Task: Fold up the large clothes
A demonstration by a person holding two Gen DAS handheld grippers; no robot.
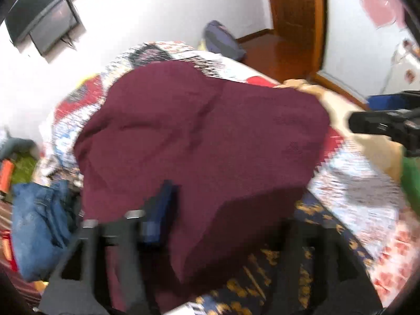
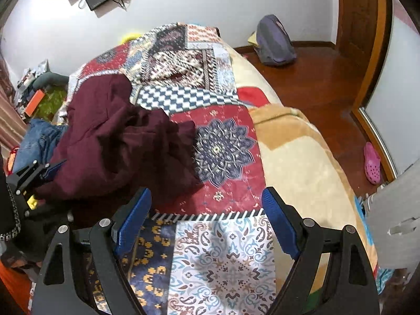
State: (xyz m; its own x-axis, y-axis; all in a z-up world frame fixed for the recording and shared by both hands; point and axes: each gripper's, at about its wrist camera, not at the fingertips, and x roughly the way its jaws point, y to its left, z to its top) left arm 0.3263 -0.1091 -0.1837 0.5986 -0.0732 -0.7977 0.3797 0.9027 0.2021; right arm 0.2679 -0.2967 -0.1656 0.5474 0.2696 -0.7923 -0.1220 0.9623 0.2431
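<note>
The soft maroon garment lies rumpled on the patchwork bedspread, at ten o'clock from the right gripper, whose blue ribbed pads gape empty. The left gripper hangs over the cloth, open; grip unclear.

Left view motion-blurred, maroon garment hiding left claw's right finger

Each hand-held gripper has black cut-out arms, silver round screws and ribbed blue finger pads.
</note>
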